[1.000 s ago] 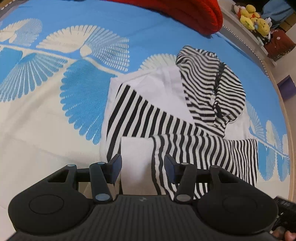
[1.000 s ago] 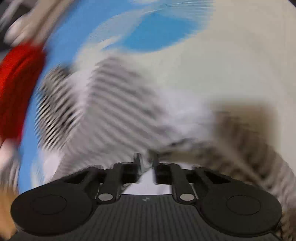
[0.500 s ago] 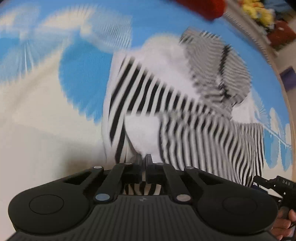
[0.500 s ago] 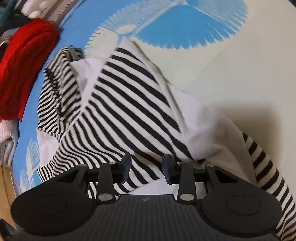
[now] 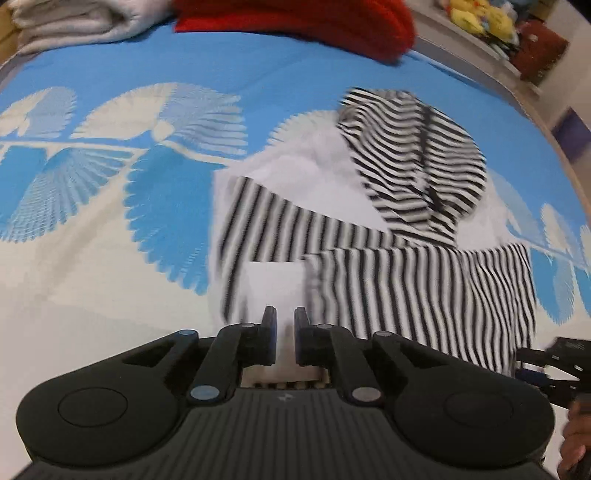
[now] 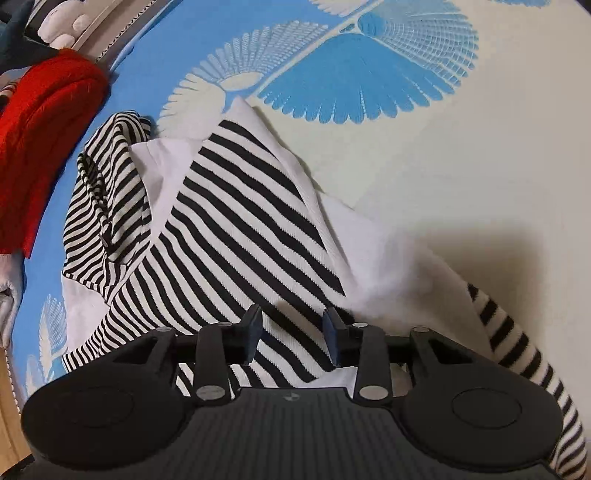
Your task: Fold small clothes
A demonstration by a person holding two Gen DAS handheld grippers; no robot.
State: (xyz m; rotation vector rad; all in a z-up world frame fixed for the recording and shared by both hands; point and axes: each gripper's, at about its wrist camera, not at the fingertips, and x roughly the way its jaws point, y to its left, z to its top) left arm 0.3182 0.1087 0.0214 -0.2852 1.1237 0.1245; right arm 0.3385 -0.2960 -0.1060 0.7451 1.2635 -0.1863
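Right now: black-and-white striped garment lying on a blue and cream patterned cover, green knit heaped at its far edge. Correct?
Nearly. The knit heaped at the far edge is red, not green; the left wrist view shows it beyond the striped garment, and the right wrist view shows it at the left. The rest holds: the garment lies on the blue and cream patterned cover.

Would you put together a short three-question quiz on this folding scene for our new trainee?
1. True or false: the right gripper has its jaws apart, over the striped garment.
2. The bedcover under the garment is printed with: A) blue fan shapes, B) red checks, C) green dots.
3. In the left wrist view, what colour is the knitted item lying beyond the garment's hood?

Key: 1 true; 2 A; 3 red.
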